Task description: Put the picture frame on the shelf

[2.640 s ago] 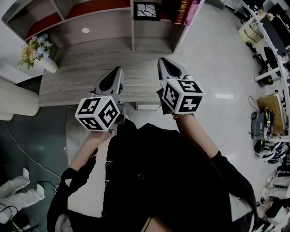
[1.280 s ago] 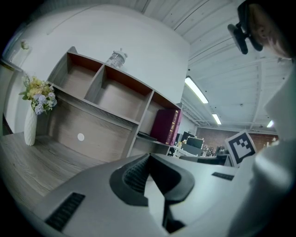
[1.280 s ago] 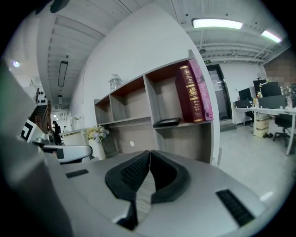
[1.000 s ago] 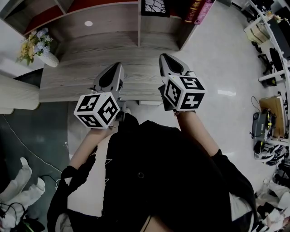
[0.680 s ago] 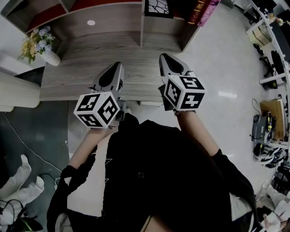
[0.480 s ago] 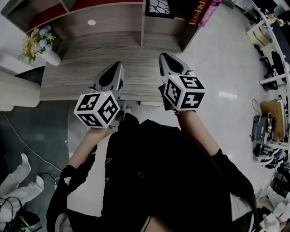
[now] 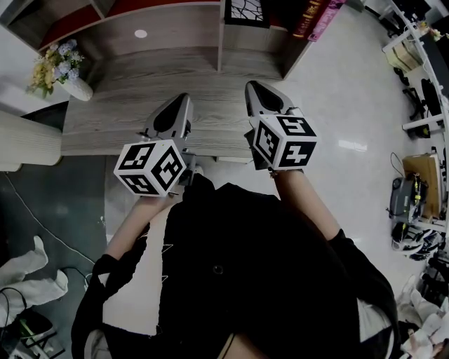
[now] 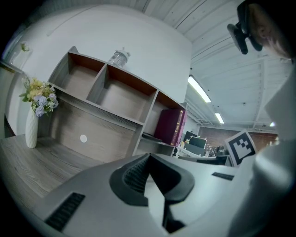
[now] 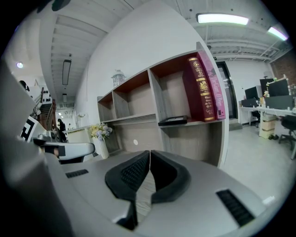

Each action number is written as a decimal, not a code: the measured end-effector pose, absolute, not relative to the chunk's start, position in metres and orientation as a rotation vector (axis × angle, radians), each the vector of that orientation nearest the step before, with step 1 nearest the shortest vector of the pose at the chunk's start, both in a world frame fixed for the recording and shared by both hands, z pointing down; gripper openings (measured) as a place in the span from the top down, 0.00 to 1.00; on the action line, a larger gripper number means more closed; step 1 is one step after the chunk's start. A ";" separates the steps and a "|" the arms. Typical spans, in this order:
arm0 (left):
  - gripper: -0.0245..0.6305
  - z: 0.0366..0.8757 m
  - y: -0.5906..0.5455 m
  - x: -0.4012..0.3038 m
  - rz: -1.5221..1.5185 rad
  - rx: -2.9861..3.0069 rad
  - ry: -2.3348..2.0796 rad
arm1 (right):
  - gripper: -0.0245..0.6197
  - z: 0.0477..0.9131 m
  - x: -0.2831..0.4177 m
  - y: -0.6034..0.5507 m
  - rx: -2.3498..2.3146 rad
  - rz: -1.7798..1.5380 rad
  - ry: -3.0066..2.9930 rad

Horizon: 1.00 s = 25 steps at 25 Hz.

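— Is the picture frame [image 9: 173,121] up yet?
— Looks so: it lies flat on the shelf [image 9: 134,118], in the compartment beside the books [image 9: 203,88]. The left gripper [image 8: 149,156] and right gripper [image 9: 149,152] hang over the desk [image 7: 126,105], jaws together, nothing between them.
— Any titles?
— Gold lettering on the maroon spine, too small to read, I think.

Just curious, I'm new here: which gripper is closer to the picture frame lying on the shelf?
Right. The right gripper points almost straight at the picture frame, though well short of it; the left gripper sits farther off to the frame's left.
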State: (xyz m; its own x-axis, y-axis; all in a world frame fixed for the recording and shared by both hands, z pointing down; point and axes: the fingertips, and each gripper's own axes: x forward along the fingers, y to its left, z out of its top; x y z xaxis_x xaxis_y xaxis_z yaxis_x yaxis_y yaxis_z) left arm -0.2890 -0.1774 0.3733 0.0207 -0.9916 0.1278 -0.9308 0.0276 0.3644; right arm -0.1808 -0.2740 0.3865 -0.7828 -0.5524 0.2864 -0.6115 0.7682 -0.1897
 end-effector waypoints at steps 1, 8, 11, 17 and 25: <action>0.94 0.373 -0.178 -0.289 -0.242 1.959 -1.965 | 0.95 0.386 -0.181 -0.275 0.918 0.405 -2.749; 0.94 0.374 -0.181 -0.289 -0.241 1.957 -1.961 | 0.95 0.388 -0.180 -0.277 0.930 0.411 -2.741; 0.94 0.375 -0.181 -0.289 -0.240 1.954 -1.959 | 0.95 0.390 -0.179 -0.278 0.931 0.421 -2.738; 0.94 0.377 -0.181 -0.289 -0.239 1.948 -1.958 | 0.95 0.391 -0.179 -0.278 0.928 0.451 -2.745; 0.94 0.378 -0.183 -0.286 -0.236 1.948 -1.956 | 0.95 0.390 -0.180 -0.277 0.896 0.474 -2.772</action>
State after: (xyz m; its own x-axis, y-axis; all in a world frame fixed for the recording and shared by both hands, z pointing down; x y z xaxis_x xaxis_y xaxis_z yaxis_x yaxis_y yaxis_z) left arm -0.2863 -0.1833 0.3785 0.0228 -0.9899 0.1402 -0.9281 0.0312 0.3710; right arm -0.1802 -0.2775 0.3903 -0.7995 -0.5346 0.2739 -0.5952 0.7664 -0.2415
